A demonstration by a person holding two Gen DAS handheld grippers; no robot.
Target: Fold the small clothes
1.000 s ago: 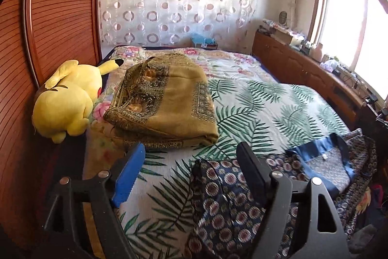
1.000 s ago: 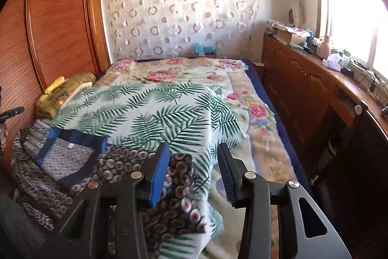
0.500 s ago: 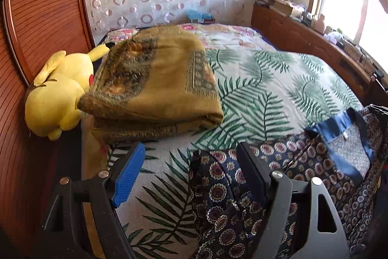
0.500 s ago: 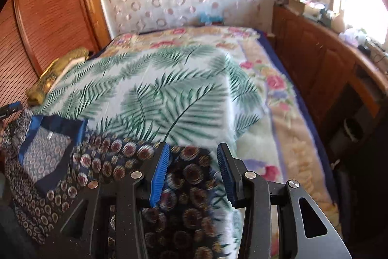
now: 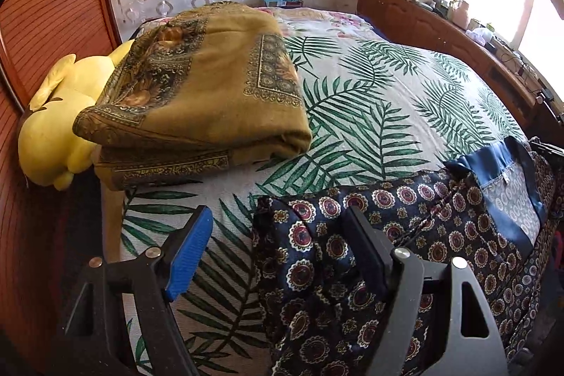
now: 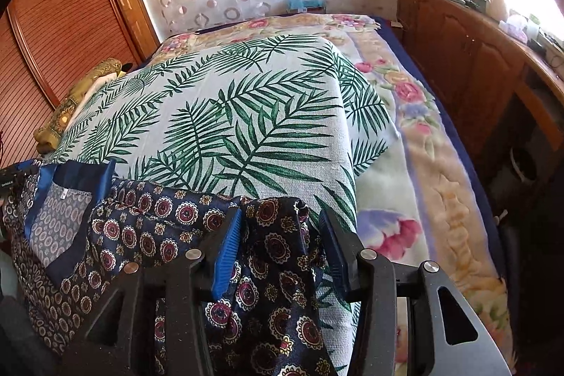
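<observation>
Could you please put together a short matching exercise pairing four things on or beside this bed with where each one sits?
Things:
1. yellow plush toy
2. folded ochre blanket
3. navy patterned garment
4. palm-leaf sheet

Places:
A. at the near edge of the bed, under both tongs
B. spread flat over the middle of the bed
C. wedged against the slatted wooden panel
D. stacked at the bed's left side, beside the toy

Pairs: 1-C, 2-D, 3-A, 4-B

No legible text anywhere (the garment's [image 5: 405, 228] small white tag [image 5: 504, 178] too tiny).
</observation>
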